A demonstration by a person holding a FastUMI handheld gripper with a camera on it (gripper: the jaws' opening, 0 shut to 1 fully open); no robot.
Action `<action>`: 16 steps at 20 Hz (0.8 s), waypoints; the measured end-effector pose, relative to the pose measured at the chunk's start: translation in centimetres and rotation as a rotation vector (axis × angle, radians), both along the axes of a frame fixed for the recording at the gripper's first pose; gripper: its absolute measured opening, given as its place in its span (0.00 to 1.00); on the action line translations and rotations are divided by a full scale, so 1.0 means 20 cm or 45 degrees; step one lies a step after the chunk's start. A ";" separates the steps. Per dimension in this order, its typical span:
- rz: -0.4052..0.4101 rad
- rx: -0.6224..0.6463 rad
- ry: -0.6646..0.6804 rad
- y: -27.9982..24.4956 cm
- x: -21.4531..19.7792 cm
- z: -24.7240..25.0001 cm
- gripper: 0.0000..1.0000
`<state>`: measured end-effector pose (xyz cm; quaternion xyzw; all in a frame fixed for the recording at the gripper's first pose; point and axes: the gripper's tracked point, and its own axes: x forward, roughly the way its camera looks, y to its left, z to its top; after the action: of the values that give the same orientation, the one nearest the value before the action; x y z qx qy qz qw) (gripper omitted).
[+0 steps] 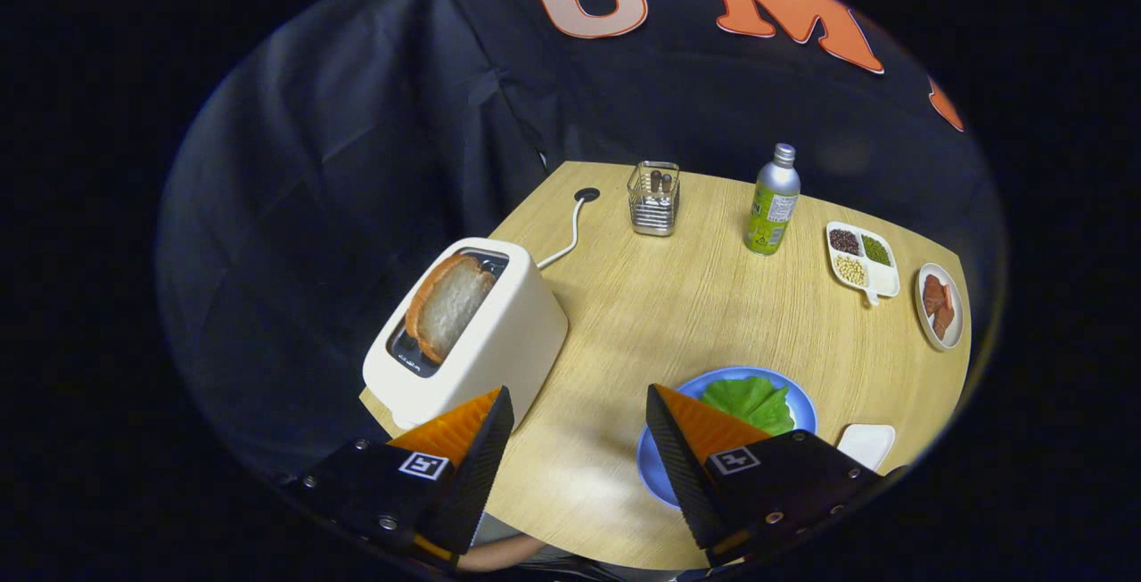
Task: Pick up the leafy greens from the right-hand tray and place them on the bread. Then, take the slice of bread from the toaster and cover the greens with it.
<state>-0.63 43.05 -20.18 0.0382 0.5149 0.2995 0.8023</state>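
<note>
A white toaster (486,332) stands at the table's left edge, with a slice of bread (446,301) sticking up from its slot, just beyond my left finger. Leafy greens (751,402) lie on a blue plate (802,404) right behind my right finger, which hides part of the plate; any bread under the greens is hidden. My gripper (579,408) hovers above the table's near edge, open, with bare wood between the fingers.
A wire holder (653,199) and a green bottle (772,203) stand at the back. A divided white dish of beans (860,259) and a small plate of meat slices (940,306) sit at the right. A white tray (866,444) lies beside the blue plate.
</note>
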 end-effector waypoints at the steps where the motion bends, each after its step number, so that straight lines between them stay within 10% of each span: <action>1: -0.007 -0.001 0.001 0.03 0.00 0.03 0.91; 16: 0.074 0.020 0.086 0.55 -0.02 0.17 0.92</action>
<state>-0.95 53.97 -16.73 0.0395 0.5404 0.3253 0.7750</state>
